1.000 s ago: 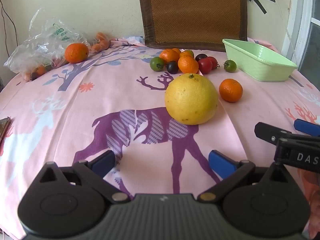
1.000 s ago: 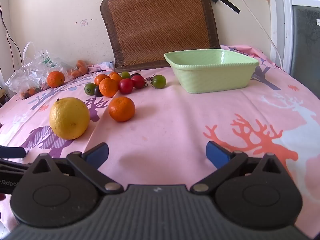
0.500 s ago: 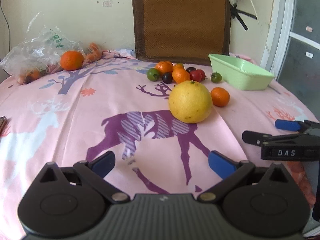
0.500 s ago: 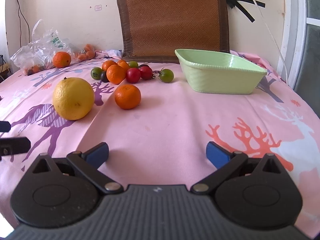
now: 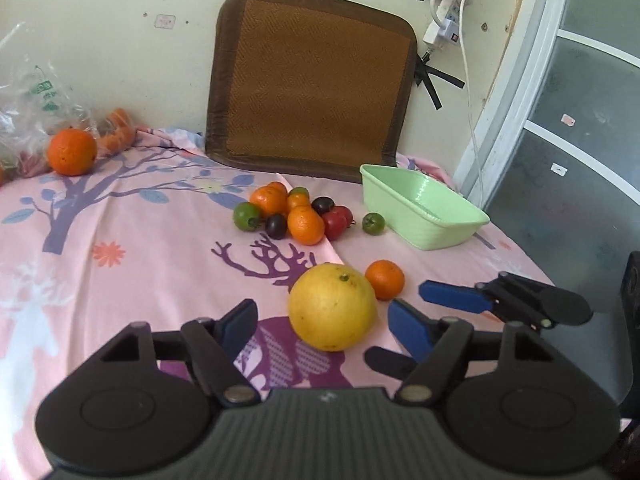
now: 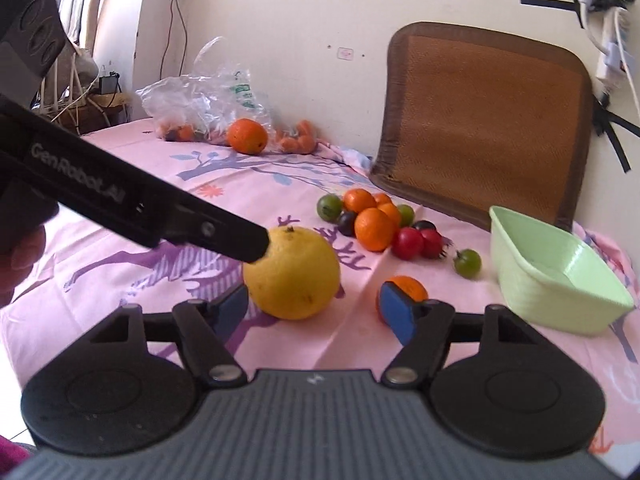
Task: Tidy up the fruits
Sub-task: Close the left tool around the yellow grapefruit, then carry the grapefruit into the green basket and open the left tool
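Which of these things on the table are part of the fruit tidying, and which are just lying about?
Part of the job:
- big yellow citrus fruit
- small orange beside it
- pile of small oranges and tomatoes
- green basket, with nothing seen in it
- lone orange

Just lying about:
- plastic bag
- woven brown mat
- power strip

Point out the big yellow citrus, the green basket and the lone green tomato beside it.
big yellow citrus [image 5: 332, 308], left wrist view, middle of its rind.
green basket [image 5: 436, 236], left wrist view, near outer wall.
lone green tomato [image 6: 467, 263], right wrist view, centre of its skin.
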Available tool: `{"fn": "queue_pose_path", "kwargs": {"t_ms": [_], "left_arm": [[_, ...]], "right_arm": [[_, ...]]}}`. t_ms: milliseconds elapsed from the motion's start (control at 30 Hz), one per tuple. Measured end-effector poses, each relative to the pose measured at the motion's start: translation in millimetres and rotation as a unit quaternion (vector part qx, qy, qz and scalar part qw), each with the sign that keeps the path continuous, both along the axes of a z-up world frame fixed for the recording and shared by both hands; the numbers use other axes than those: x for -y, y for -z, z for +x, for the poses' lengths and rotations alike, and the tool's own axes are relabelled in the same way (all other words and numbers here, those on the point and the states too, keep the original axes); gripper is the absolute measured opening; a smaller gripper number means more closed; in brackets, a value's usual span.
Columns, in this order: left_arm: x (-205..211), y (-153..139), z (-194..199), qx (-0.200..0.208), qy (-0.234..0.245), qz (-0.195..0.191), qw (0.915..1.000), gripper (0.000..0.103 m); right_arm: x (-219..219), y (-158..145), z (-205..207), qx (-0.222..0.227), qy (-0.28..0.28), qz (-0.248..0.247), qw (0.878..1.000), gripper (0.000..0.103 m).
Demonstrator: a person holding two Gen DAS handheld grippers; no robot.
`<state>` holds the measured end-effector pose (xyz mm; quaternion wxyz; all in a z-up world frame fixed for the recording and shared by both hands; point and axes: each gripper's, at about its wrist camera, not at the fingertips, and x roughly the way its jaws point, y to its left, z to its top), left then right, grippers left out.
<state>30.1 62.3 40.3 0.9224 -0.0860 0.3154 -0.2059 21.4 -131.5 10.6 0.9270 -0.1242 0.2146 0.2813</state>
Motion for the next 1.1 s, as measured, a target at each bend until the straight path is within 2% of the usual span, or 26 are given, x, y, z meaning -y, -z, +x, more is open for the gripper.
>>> {"fn": "queue_pose_path", "kwargs": {"t_ms": [100, 133, 167, 267, 367, 500, 667, 800, 933, 1100], "left_arm": [[11, 13, 12, -0.015, 0.006, 0.004, 0.9999, 0.071], [14, 17, 16, -0.025, 0.011, 0.004, 0.9996, 0.066], [15, 22, 20, -0.036, 0.013, -0.002, 0.9993, 0.057], [15, 20, 21, -0.047, 0.005, -0.016, 0.9987, 0.055], [31, -1, 23, -0.016, 0.015, -0.006, 0.9998, 0.055], [78, -29, 55, 0.025, 0.052, 0.009, 0.9983, 0.055], [160, -35, 115, 0.038, 0.116, 0.01, 0.9925, 0.055], [204, -23, 150, 0.013, 0.137, 0.009, 0.9904, 0.055], [224, -5, 167, -0.018, 0.132, 0.016, 0.9909, 0.054], [227, -4, 163, -0.027, 0.129, 0.008, 0.9912, 0.059]], "right_arm": [[-15, 3, 15, -0.001, -0.018, -0.003, 1.0, 0.073], [-18, 6, 18, -0.006, -0.023, -0.008, 1.0, 0.069], [-21, 9, 20, -0.011, -0.025, -0.013, 1.0, 0.067], [-13, 5, 15, 0.002, -0.023, 0.002, 1.0, 0.065], [7, -9, 17, 0.048, 0.001, 0.021, 0.999, 0.065], [50, -23, 39, 0.089, 0.075, 0.033, 0.993, 0.066], [116, -25, 84, 0.07, 0.172, 0.052, 0.981, 0.066], [145, -12, 114, 0.035, 0.204, 0.046, 0.977, 0.066], [156, 5, 127, 0.001, 0.211, 0.061, 0.976, 0.067], [156, 0, 117, 0.032, 0.217, 0.072, 0.973, 0.067]]}}
